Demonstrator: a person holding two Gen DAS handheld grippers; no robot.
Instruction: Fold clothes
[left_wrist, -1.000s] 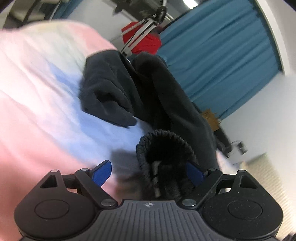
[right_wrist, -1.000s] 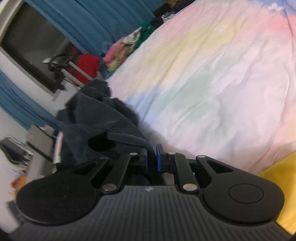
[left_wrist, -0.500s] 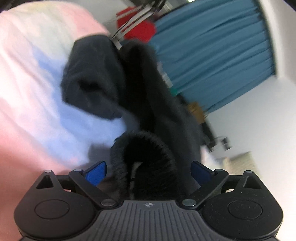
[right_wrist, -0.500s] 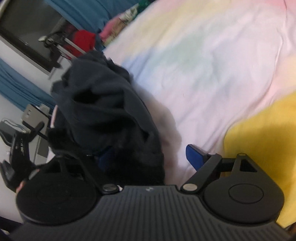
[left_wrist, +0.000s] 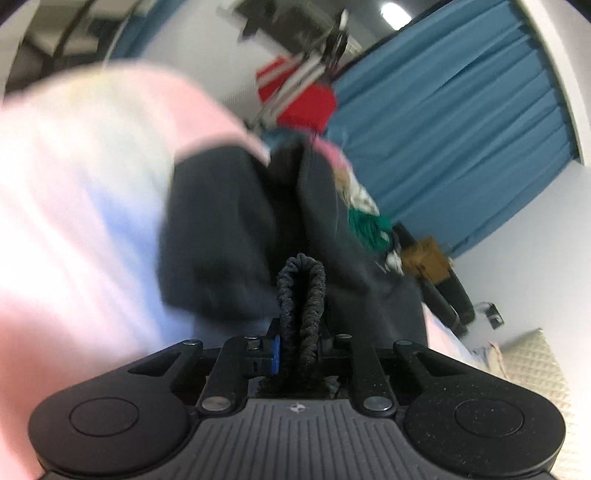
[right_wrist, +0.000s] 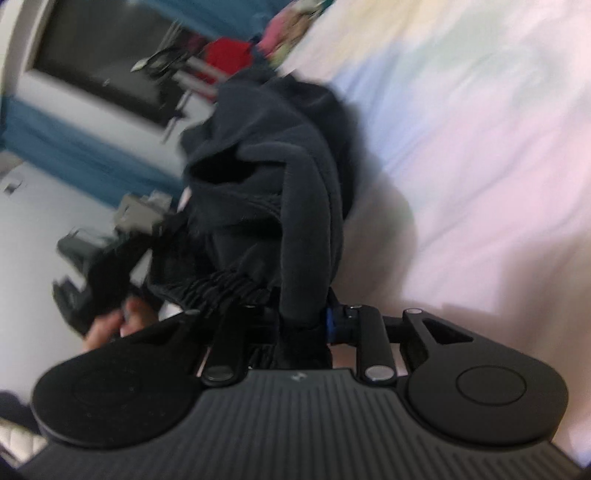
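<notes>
Tools left (left_wrist: 299, 349) and right (right_wrist: 303, 317) both clench dark garment (right_wrist: 280, 177) (no legible writing).

A bedroom: a bed (right_wrist: 498, 129) under a pastel sheet, blue curtains (left_wrist: 461, 122), and a heap of clothes (left_wrist: 365, 218) beside it.

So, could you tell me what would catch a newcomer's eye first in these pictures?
The dark garment, bunched in the middle of both views, with both grippers shut on it: the left gripper pinches its ribbed elastic band, the right gripper a thick fold. Under it spreads the pastel bedsheet, and blue curtains hang behind.
</notes>
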